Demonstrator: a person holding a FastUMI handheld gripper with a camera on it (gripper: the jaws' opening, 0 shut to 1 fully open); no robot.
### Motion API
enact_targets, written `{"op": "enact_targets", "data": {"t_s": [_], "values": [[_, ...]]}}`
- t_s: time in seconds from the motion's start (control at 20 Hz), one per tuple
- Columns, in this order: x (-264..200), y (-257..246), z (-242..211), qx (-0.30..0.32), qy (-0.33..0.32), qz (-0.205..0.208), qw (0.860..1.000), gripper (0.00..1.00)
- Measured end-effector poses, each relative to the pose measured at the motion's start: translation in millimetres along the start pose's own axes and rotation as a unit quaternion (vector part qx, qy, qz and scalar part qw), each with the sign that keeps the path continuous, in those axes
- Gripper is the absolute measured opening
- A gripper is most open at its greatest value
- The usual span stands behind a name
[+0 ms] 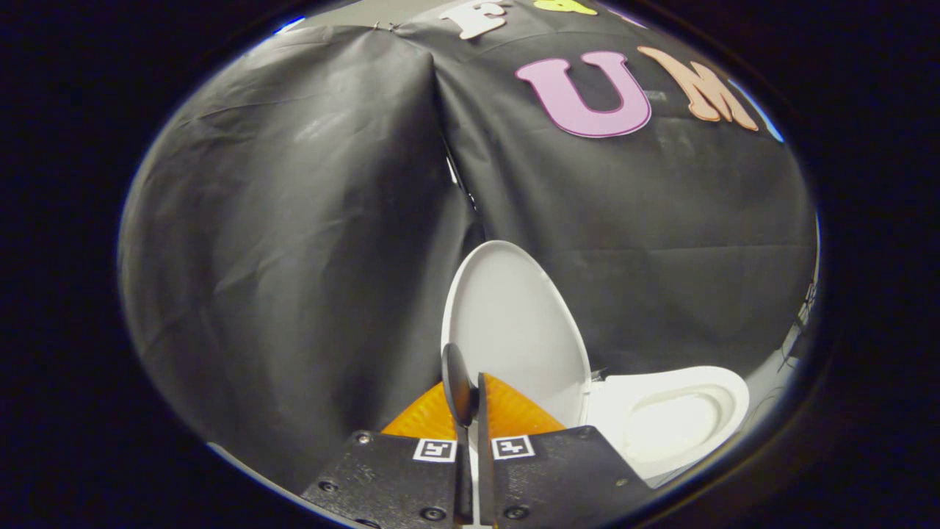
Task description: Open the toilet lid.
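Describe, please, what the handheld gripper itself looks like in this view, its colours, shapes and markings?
The gripper has two orange, ribbed, wedge-shaped fingers with thin dark edges. They sit on flat black plates fastened with screws. Each plate bears a small square black-and-white marker near the finger's base. No cables or sleeve are visible.

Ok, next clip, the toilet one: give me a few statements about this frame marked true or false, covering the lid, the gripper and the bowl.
1. The toilet lid stands raised, its inner face towards the camera. True.
2. The gripper has its fingers spread wide apart. False: the orange fingers sit close together with only a thin gap.
3. The toilet seat is down on the bowl, beside the raised lid. True.
4. The lid lies flat over the bowl. False: it is up, and the bowl's opening is exposed.
5. Black cloth hangs behind the toilet. True.
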State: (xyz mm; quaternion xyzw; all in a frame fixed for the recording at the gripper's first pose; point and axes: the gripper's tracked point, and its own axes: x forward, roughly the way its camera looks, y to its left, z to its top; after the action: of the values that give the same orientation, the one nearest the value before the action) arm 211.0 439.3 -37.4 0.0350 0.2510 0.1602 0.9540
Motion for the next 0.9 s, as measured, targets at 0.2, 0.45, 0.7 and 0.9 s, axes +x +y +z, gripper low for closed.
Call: {"op": "enact_targets", "data": {"t_s": [0.2,0.45,0.7,0.9], "values": [[-3,-2,4,-0.014,-0.021,-0.02,0.999,0.07],[-16,-13,19,-0.021,-0.056,-0.042,0.997,0.2],[-19,-35,20,-0.039,-0.065,-0.067,0.995,0.58],[-19,-42,20,-0.048,-0.073,-0.075,0.993,0.73]]}}
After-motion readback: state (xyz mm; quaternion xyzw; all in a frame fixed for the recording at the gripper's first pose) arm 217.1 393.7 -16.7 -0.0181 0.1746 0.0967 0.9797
